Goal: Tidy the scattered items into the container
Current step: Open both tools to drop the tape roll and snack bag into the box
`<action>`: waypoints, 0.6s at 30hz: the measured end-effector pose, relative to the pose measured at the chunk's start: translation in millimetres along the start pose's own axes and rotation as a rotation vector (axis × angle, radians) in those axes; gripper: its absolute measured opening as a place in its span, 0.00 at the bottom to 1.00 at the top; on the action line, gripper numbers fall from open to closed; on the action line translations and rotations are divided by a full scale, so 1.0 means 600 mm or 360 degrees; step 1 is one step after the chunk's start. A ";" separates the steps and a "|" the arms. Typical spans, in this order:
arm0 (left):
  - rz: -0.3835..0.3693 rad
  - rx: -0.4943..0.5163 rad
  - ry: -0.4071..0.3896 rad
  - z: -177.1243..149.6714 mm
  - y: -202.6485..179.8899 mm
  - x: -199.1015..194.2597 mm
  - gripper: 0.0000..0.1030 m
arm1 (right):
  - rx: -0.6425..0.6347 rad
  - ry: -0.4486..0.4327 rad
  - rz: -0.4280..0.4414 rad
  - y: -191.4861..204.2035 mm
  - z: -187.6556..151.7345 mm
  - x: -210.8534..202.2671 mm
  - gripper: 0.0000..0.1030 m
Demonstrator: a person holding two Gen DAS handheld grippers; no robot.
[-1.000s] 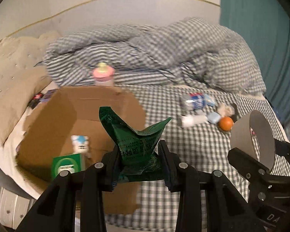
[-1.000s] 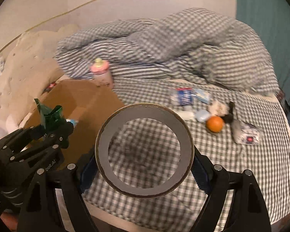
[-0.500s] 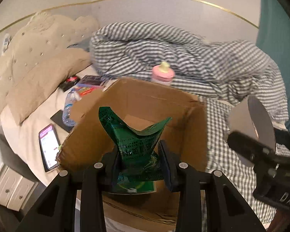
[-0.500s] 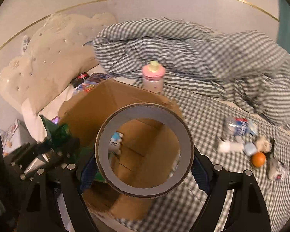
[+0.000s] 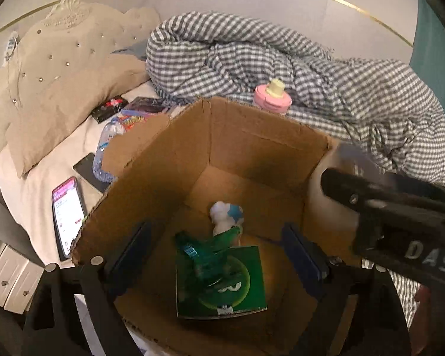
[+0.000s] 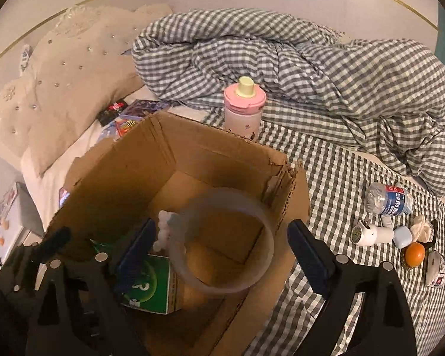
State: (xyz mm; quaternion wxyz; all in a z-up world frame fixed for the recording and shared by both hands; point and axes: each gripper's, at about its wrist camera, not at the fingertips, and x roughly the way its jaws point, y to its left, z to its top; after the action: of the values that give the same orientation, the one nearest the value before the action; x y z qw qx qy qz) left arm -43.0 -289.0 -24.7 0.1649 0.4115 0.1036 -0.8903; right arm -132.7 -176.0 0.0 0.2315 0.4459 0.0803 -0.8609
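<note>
- my left gripper [image 5: 215,256] is over the cardboard box [image 5: 252,136], jaws opening wide; the green wrapper [image 5: 206,255] is blurred between them, touching neither pad, over the green packet [image 5: 222,284] on the box floor.
- my right gripper [image 6: 221,246] jaws are opening too; the tape roll [image 6: 222,240] is blurred between the pads, no longer pinched, over the box.
- pink bottle [image 6: 244,109] stands at 12 o'clock behind the box.
- orange [image 6: 414,254] and other bits lie at 3 o'clock on the checked sheet [image 6: 341,178].
</note>
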 end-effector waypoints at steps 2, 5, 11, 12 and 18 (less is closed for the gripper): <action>0.0007 0.0011 0.0010 0.003 -0.001 0.008 0.90 | 0.0011 0.0007 0.0005 -0.005 0.000 0.004 0.88; 0.0003 0.0005 0.0032 0.002 -0.004 0.017 0.90 | 0.0016 0.0012 -0.0001 -0.011 -0.002 0.005 0.88; 0.0001 0.0019 0.0041 -0.001 -0.019 0.015 0.90 | 0.0049 0.0004 -0.0008 -0.033 -0.013 -0.011 0.88; 0.0000 0.0024 0.0033 -0.001 -0.024 0.010 0.90 | 0.0057 0.0003 -0.0014 -0.039 -0.016 -0.016 0.88; -0.0023 0.0083 -0.0015 0.000 -0.068 -0.024 0.90 | 0.0139 -0.0044 -0.0054 -0.096 -0.041 -0.068 0.88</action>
State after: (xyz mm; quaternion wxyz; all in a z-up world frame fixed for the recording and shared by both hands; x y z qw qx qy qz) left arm -49.6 -248.5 -11.5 0.1482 0.4108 0.0824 -0.8958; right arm -121.5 -103.1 14.2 0.1984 0.4422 0.0470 -0.8734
